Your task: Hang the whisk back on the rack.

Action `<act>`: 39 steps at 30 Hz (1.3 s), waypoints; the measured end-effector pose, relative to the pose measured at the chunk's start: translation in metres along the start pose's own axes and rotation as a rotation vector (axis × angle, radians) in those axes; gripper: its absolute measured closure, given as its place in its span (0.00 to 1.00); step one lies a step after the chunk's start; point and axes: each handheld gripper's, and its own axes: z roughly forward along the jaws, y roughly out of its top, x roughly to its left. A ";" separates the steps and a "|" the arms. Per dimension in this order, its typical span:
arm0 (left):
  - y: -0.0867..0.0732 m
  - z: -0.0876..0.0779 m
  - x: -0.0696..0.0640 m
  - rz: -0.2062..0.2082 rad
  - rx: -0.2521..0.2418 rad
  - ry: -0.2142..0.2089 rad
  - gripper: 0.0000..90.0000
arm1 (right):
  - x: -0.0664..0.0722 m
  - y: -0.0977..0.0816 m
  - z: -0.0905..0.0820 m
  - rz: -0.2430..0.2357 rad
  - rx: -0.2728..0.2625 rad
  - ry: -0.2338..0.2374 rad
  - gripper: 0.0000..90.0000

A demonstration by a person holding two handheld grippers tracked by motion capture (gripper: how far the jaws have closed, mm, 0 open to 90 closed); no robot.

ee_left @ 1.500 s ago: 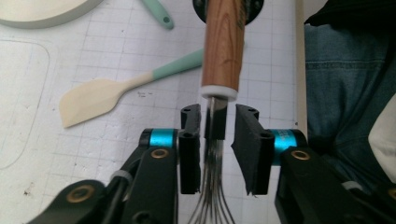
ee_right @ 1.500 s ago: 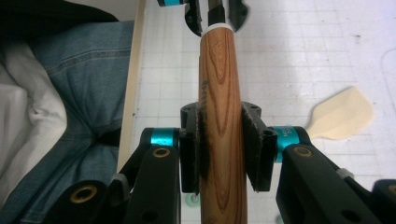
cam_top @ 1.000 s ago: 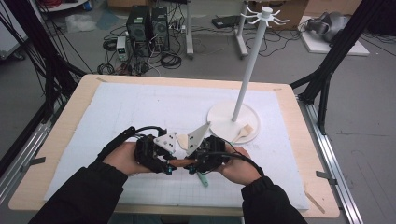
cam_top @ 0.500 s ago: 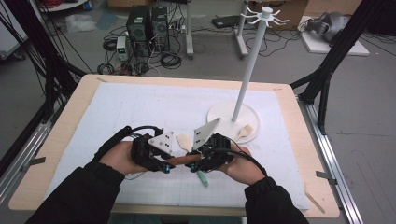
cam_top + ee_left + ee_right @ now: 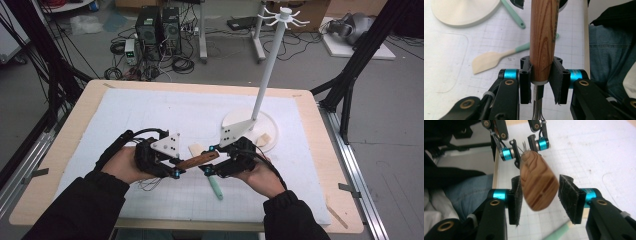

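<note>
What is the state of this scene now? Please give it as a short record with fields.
held thing: brown wooden handle with thin metal wires
left gripper: fingers shut on the wire end of the handle
right gripper: fingers have just been opening; gap beside the handle's rounded end
on the white mat: mint-handled spatula with pale blade
behind: white stand with round base

I count two grippers in front of me — the left gripper (image 5: 176, 169) and the right gripper (image 5: 212, 167). Between them there is one wooden-handled whisk (image 5: 196, 160). On the mat I make out two mint-handled spatulas (image 5: 497, 57) — one with a pale blade, the other (image 5: 513, 14) showing just its handle. One white stand (image 5: 263, 75) rises from one round base (image 5: 267, 124).
</note>
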 end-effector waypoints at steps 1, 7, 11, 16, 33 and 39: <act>0.000 -0.001 0.001 0.001 -0.001 0.005 0.80 | 0.000 0.000 -0.001 0.008 -0.010 0.001 0.57; 0.001 -0.004 0.003 -0.015 -0.018 0.036 0.80 | 0.001 0.002 -0.004 0.021 -0.087 -0.021 0.56; 0.002 -0.003 0.004 -0.023 -0.022 0.050 0.80 | 0.002 0.005 -0.004 0.043 -0.128 -0.009 0.60; 0.006 -0.005 0.004 -0.016 -0.033 0.052 0.80 | 0.000 0.009 -0.002 0.056 -0.149 -0.010 0.69; 0.008 -0.007 0.005 -0.061 -0.119 -0.002 0.74 | 0.007 0.028 -0.009 0.003 -0.164 0.022 0.80; 0.007 -0.005 0.007 -0.078 -0.144 -0.019 0.73 | 0.008 0.031 -0.012 -0.003 -0.181 0.011 0.80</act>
